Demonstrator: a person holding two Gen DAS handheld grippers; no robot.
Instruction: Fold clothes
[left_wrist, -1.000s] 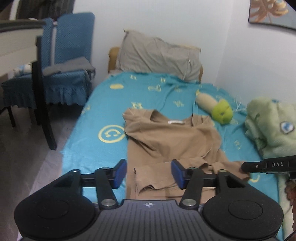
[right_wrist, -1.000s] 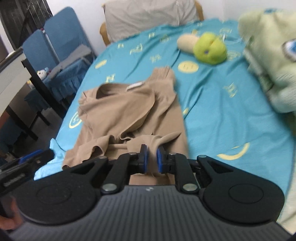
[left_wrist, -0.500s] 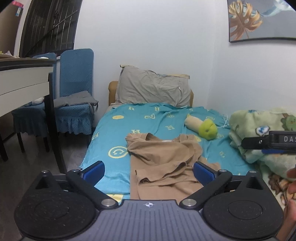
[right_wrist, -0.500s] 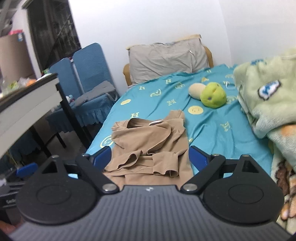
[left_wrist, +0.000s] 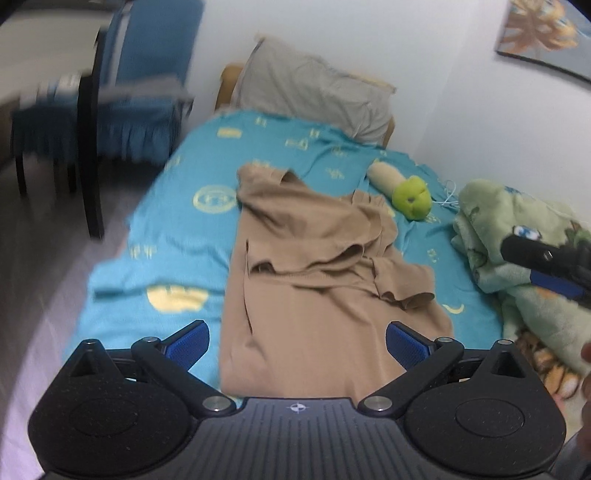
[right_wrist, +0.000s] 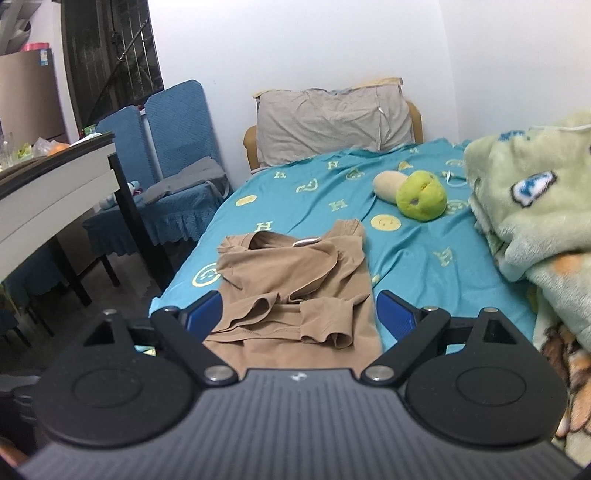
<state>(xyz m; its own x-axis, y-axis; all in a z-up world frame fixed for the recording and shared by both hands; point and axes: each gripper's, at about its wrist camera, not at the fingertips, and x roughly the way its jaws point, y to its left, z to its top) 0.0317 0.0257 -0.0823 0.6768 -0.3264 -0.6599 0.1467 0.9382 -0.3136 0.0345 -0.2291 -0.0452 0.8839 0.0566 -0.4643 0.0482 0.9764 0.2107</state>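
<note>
A tan knit shirt (left_wrist: 325, 273) lies partly folded on the bed, straight ahead of both grippers. Its soft, thin fabric is bunched into loose ripples: the sleeves are turned inward across the chest, one cuff (right_wrist: 328, 325) lying as an open tube near the hem, and the collar (right_wrist: 273, 240) with its small pale label points away toward the pillow.

The left gripper (left_wrist: 295, 343) hovers just short of the hem with its blue ribbed pads (left_wrist: 188, 341) spread wide, holding nothing. The right gripper (right_wrist: 299, 314) is likewise splayed and empty, its pads (right_wrist: 395, 312) framing the lower shirt; in the left view it shows as a black bar (left_wrist: 546, 258) off to the right.

Under the shirt stretches a teal bedsheet (right_wrist: 406, 254) printed with yellow smileys and letters. Beyond the shirt, to the right, rests a rounded green and beige plush toy (right_wrist: 417, 194). Farther right is a heap of fluffy pale green blanket (right_wrist: 535, 210). A crumpled grey pillow (right_wrist: 332, 122) leans at the far end. To the left stand blue fabric-covered chairs (right_wrist: 173, 147) and a dark-legged table (right_wrist: 59, 184).
</note>
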